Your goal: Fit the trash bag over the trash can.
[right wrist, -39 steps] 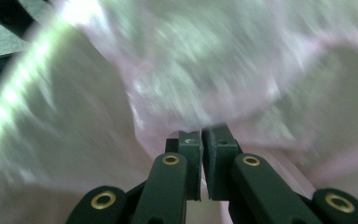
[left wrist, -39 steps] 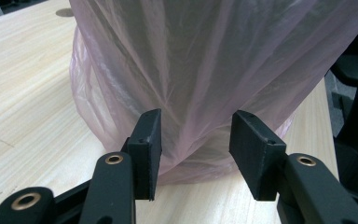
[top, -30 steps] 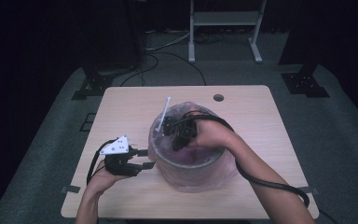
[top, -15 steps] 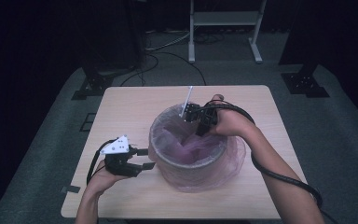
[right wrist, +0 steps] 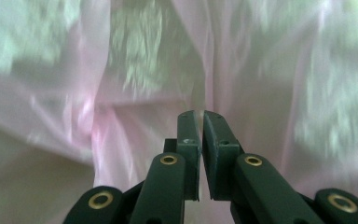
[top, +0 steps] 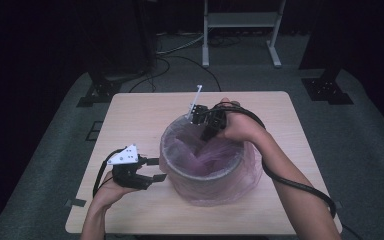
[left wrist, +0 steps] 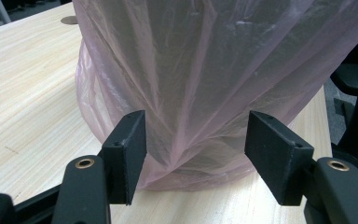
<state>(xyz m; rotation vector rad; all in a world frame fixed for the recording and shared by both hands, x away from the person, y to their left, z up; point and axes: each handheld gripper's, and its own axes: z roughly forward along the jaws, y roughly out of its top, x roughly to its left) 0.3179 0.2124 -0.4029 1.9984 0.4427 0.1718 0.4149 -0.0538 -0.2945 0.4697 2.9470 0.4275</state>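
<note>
At the left, on the pale wood-grain counter (top: pixel 135 115): left gripper (top: pixel 160 169) held low and level, aimed at the side of the round bin (top: pixel 200 176), probably to be ready to take the loose skirt of the liner. Fingers (left wrist: pixel 130 140) spread, just now opening wider. Between them the bulging outer folds of the pink bag (left wrist: pixel 205 70), close but not pressed by either pad. Flat, matt black pads, square-edged.

In the middle of the counter: the bin, upright, a grey cylinder with a thick rounded rim. Pink bag draped into it and down over the outside, gathered in a puffed ring where it meets the counter. Thin, glossy, see-through film, creased in long pleats running downward and slack rather than taut.

To the right, at the far rim: right gripper (top: pixel 206 136) tipped downward into the bin's mouth, the hand arched over the rim, likely so as to draw the liner up and out over the edge. Fingers (right wrist: pixel 189 135) pressed together, apparently nipping a narrow fold of film, given the crease rising straight from their tips. Blurred pink sheeting all around them.
</note>
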